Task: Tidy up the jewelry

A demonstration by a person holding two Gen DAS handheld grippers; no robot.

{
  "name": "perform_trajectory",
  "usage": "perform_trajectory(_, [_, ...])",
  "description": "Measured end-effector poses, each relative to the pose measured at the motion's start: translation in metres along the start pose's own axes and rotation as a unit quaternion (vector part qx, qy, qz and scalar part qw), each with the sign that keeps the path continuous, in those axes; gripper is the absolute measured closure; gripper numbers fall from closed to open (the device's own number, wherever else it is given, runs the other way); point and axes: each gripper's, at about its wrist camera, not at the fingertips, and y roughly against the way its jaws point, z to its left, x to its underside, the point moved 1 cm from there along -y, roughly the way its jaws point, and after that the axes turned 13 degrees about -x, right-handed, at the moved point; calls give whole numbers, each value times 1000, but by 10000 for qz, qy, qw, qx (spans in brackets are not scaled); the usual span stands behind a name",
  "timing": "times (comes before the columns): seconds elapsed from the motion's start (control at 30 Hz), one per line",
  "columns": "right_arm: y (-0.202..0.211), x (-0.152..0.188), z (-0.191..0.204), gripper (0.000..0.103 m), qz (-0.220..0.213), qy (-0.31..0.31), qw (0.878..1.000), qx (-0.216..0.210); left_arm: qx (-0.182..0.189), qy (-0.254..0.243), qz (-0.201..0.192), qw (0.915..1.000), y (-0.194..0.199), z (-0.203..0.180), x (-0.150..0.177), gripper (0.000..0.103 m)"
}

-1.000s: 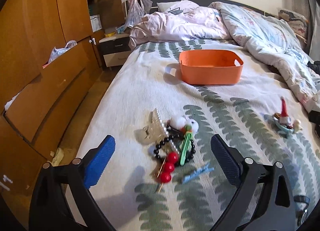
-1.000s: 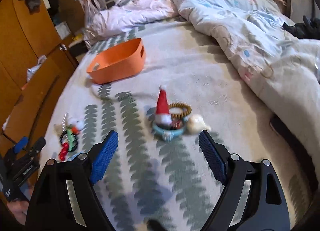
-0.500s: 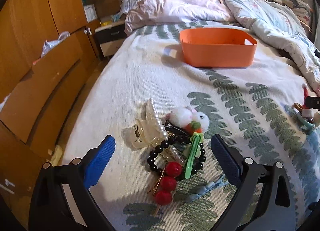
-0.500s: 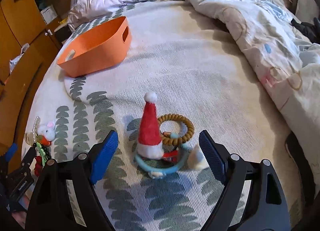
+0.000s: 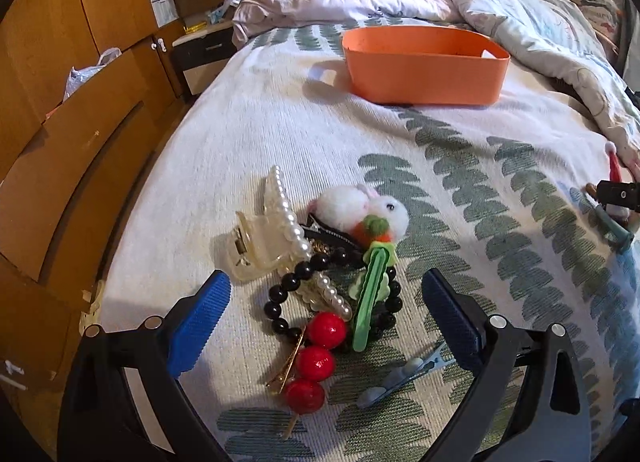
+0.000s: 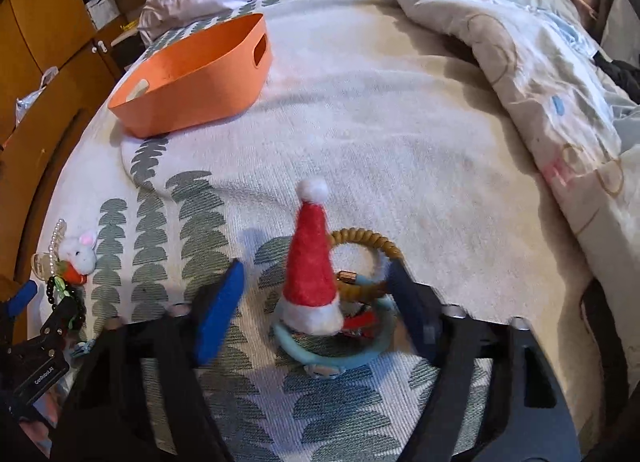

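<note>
1. Two small heaps of trinkets lie well apart on the leaf-patterned bed cover (image 5: 280, 114), one in front of each hand; the empty-looking orange plastic basket (image 5: 424, 70) sits beyond, presumably their destination.
2. The left gripper (image 5: 326, 310) stands wide, unclenched, straddling the black bead bracelet (image 5: 288, 294) and red-ball hairpin (image 5: 316, 358), pressing nothing.
3. The right gripper (image 6: 316, 316) has just been closing around the red felt Santa-hat clip (image 6: 312, 274) and light-blue ring (image 6: 332, 358); its pads do not yet pinch them.

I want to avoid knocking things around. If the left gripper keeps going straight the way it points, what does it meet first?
Probably the black bead bracelet and green clip lying between the left gripper's open jaws, though depth is hard to judge.
</note>
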Motion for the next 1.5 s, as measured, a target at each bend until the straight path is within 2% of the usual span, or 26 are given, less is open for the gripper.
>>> perform_trajectory(0.07, [2,0,0,64,-28,15,10000,36,25,17,2,10000,-1,0,1,9])
perform_trajectory(0.1, [3,0,0,68,-29,33,10000,55,56,14,1,10000,-1,-1,1,10])
perform_trajectory(0.13, [3,0,0,77,-37,42,10000,31,92,-1,3,10000,-1,-1,1,18])
perform_trajectory(0.17, [4,1,0,81,-41,43,10000,-6,93,-25,30,9999,-2,-2,1,29])
perform_trajectory(0.23, [5,1,-1,81,-59,35,10000,15,114,-64,55,9999,-2,-3,2,36])
perform_trajectory(0.27, [5,1,-1,81,-61,17,10000,-7,154,-58,63,9998,-2,-3,2,44])
perform_trajectory(0.37, [10,0,-2,81,-133,-29,9999,-20,204,-41,133,9997,-3,-2,1,59])
perform_trajectory(0.5, [24,-3,-4,82,-297,-95,9994,-115,308,78,103,9994,4,3,-1,69])
perform_trajectory(0.53, [27,-3,-4,82,-325,-109,9993,-136,337,110,86,9993,6,4,-2,75])
perform_trajectory(0.6, [37,-4,-4,82,-436,-151,9987,-207,389,171,18,9991,13,10,-5,77])
perform_trajectory(0.63, [41,-5,-4,82,-478,-156,9985,-226,432,226,-37,9988,18,13,-7,82])
perform_trajectory(0.83, [64,-7,2,82,-712,-162,9966,-389,650,514,-260,9962,41,31,-20,85])
perform_trajectory(0.9, [69,-6,4,82,-755,-157,9960,-443,748,567,-284,9952,45,34,-22,91])
perform_trajectory(1.13, [90,2,6,82,-893,-240,9937,-632,1192,799,-239,9894,61,49,-26,98])
perform_trajectory(1.3, [109,9,1,82,-1018,-374,9911,-773,1557,889,-265,9834,79,58,-32,100])
perform_trajectory(1.43, [118,12,-3,82,-1082,-417,9900,-797,1722,924,-340,9801,93,63,-34,100])
perform_trajectory(1.5, [120,14,-5,82,-1085,-444,9896,-832,1676,949,-357,9806,92,64,-35,100])
